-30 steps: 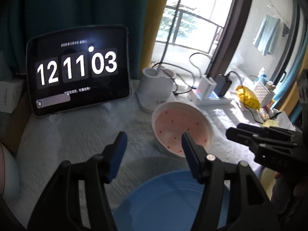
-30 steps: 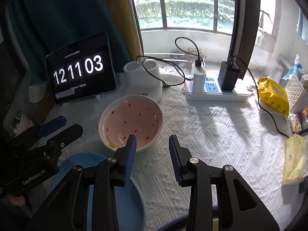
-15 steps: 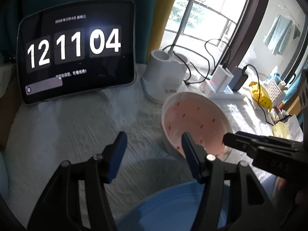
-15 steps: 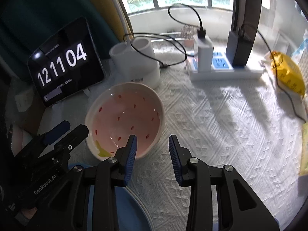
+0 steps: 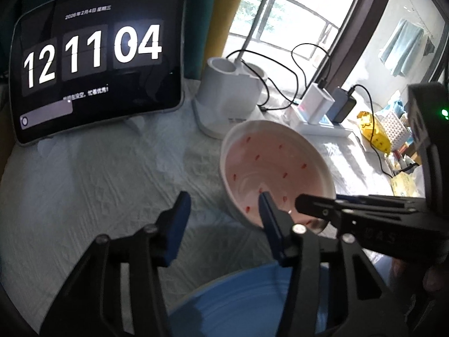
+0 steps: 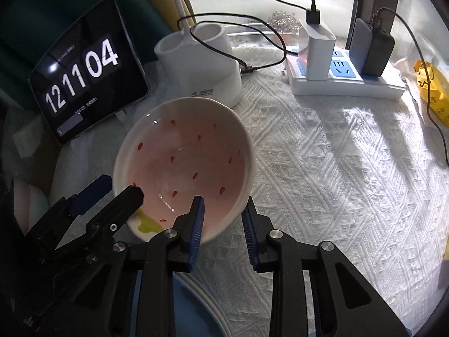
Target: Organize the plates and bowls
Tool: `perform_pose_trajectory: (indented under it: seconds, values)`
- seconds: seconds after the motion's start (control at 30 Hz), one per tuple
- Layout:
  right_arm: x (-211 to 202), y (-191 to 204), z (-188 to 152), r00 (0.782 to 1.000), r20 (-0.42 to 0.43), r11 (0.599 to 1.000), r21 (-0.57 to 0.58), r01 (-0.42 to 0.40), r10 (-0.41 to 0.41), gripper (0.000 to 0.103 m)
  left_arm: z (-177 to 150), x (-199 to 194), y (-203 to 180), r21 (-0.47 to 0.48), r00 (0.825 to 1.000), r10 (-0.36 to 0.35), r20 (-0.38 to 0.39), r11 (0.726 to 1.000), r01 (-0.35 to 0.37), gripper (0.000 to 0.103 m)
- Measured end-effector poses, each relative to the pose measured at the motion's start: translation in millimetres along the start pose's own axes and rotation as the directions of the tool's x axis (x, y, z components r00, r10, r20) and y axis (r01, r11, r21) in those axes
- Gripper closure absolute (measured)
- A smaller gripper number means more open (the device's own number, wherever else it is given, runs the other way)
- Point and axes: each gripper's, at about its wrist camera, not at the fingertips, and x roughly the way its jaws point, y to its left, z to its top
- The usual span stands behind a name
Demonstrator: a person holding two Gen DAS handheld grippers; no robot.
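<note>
A pink bowl with red flecks stands on the white tablecloth; it also shows in the left wrist view. My right gripper is open and straddles the bowl's near right rim, one finger inside and one outside. My left gripper is open, its right finger over the bowl's near left rim and its left finger above the cloth. A blue plate lies on the cloth just below both grippers, largely hidden by them; its edge shows in the right wrist view.
A tablet clock leans at the back left. A white two-cup holder stands behind the bowl, with a power strip and chargers and trailing cables to its right. A yellow packet lies at the far right.
Both grippers have moved forward and down to the bowl. The right gripper's fingers now straddle its rim; before they were short of it. The jaws stay open.
</note>
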Motion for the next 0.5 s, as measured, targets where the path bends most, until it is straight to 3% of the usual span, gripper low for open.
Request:
perform_pose_trajectory:
  seconds: [0.13, 0.5]
  values:
    - [0, 0, 0, 1.0, 0.004, 1.0, -0.012, 0.001, -0.001, 0.075, -2, 4, -9, 0.038, 1.0, -0.029, -0.009, 0.999, 0.029, 0.069]
    - [-6, 11, -4, 0.999, 0.045, 0.997, -0.065, 0.029, -0.026, 0.079, -4, -7, -11, 0.063, 0.999, -0.017, 0.049, 0.998, 0.014, 0.074]
